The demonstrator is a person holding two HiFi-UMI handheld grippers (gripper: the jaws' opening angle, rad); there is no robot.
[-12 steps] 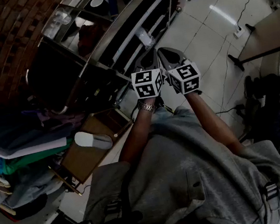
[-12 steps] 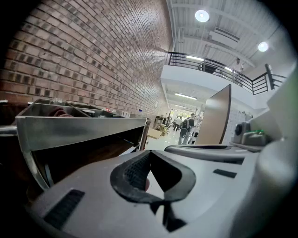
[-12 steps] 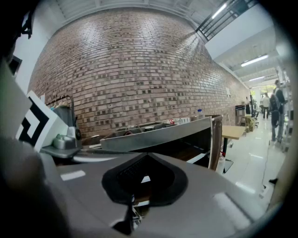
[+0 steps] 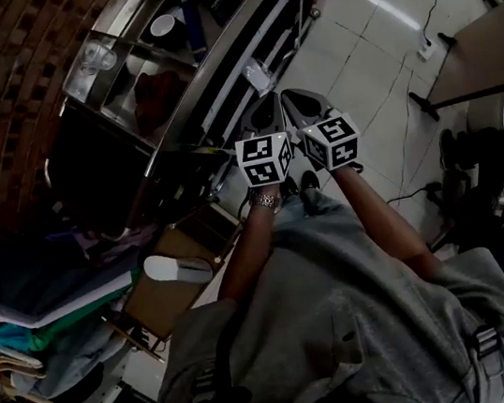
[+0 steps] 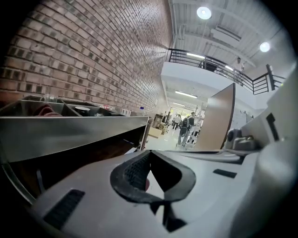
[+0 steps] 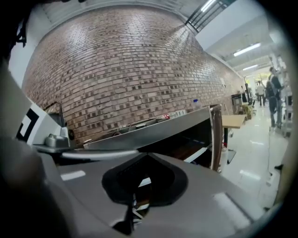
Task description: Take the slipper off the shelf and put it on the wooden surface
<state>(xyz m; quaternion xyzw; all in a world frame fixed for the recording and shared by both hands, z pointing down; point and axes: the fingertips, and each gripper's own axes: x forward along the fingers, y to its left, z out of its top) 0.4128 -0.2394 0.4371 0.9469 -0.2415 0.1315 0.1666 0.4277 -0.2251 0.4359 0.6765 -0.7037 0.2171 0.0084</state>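
A white slipper (image 4: 176, 267) lies on a low wooden surface (image 4: 159, 302) at the left of the head view, down by the person's left side. Both grippers are held side by side in front of the person's chest, well to the right of the slipper and apart from it. My left gripper (image 4: 265, 103) and my right gripper (image 4: 299, 96) point at the dark metal shelf (image 4: 211, 65). The left gripper (image 5: 149, 153) has its jaws together and holds nothing. The right gripper (image 6: 148, 156) is likewise shut and empty.
A stack of folded clothes (image 4: 52, 313) lies left of the wooden surface. The shelf top carries a white bowl (image 4: 163, 24) and a red object (image 4: 157, 89). A wooden table (image 4: 483, 45) stands at the right, with cables on the tiled floor (image 4: 369, 44).
The head view has shifted slightly; both grippers stay together in front of the person, still shut. The slipper lies still on the wood.
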